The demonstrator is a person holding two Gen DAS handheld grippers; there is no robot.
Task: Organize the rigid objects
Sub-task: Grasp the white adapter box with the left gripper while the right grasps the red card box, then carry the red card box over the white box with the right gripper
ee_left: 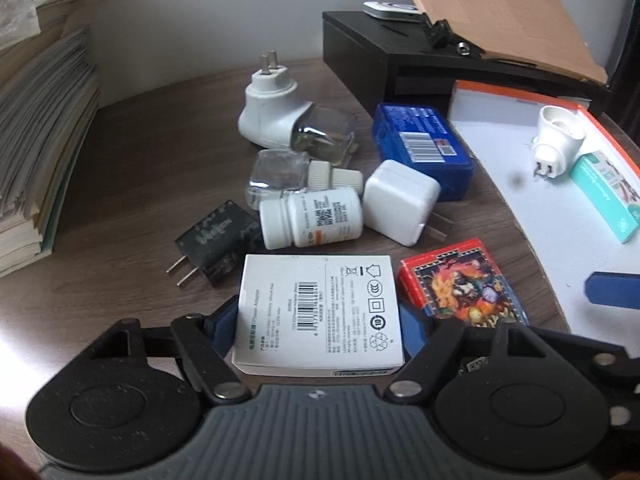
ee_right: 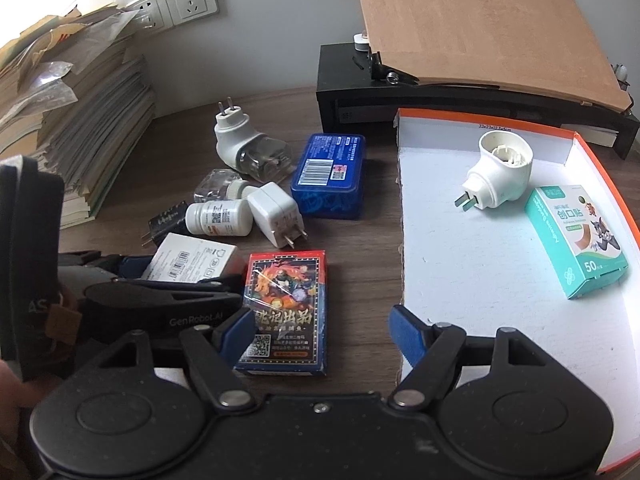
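The left hand-held gripper (ee_left: 318,320) is clamping one white box (ee_left: 320,312) near on the bench (ee_left: 140,160), the right hand-held gripper (ee_right: 320,332) is gaping over one card pack (ee_right: 286,308), and two items are lying in the tray (ee_right: 480,280) right.

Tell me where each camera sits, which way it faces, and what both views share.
Left wrist: rides the left gripper, angled down at the desk clutter; its blue pads flank the white adapter box.
Right wrist: rides the right gripper, angled down between the card box and the white tray; its jaws stand open, and the left gripper and a strap show at left.
Shared: adapter box, card box, blue tin, pill bottle, tray.
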